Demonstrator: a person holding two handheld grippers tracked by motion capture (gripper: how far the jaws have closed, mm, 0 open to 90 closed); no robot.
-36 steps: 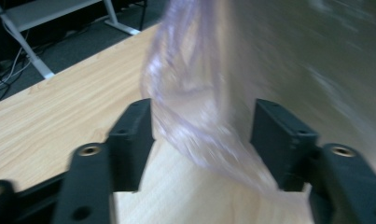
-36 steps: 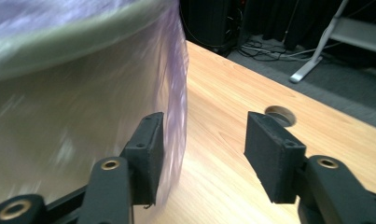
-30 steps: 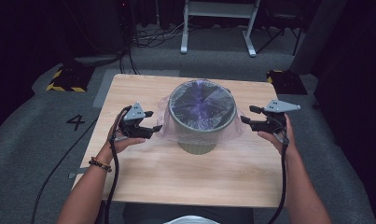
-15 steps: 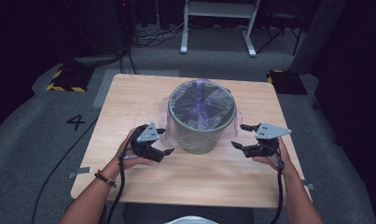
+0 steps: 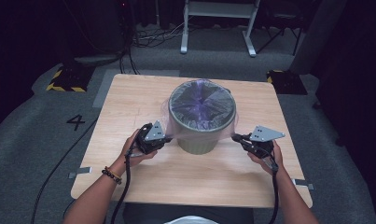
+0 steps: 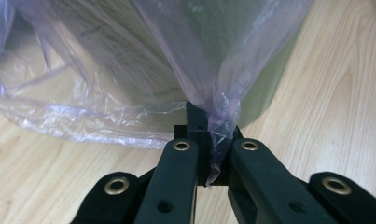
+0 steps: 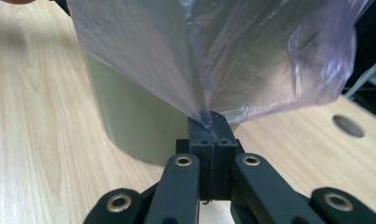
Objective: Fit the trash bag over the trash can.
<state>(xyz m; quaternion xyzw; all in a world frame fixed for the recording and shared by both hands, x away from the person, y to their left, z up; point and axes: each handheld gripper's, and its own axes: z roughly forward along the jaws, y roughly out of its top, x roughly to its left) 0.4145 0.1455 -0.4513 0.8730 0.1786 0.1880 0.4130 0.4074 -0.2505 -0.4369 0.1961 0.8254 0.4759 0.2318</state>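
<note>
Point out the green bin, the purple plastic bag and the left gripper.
Green round plastic bin (image 5: 196, 141): high view, lower wall.
Translucent purple plastic bag (image 6: 223, 70): left gripper view, stretched film.
Left gripper (image 6: 210, 154): left gripper view, shut tips.

One number can be read — a black "4" (image 5: 76, 122) (on the grey floor (image 5: 31, 140)).

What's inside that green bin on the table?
A thin purple plastic bag lines the bin and drapes over its rim. Both the left hand-held gripper and the right hand-held gripper pinch its edges. The film clouds the view, so anything under it is hidden.
</note>
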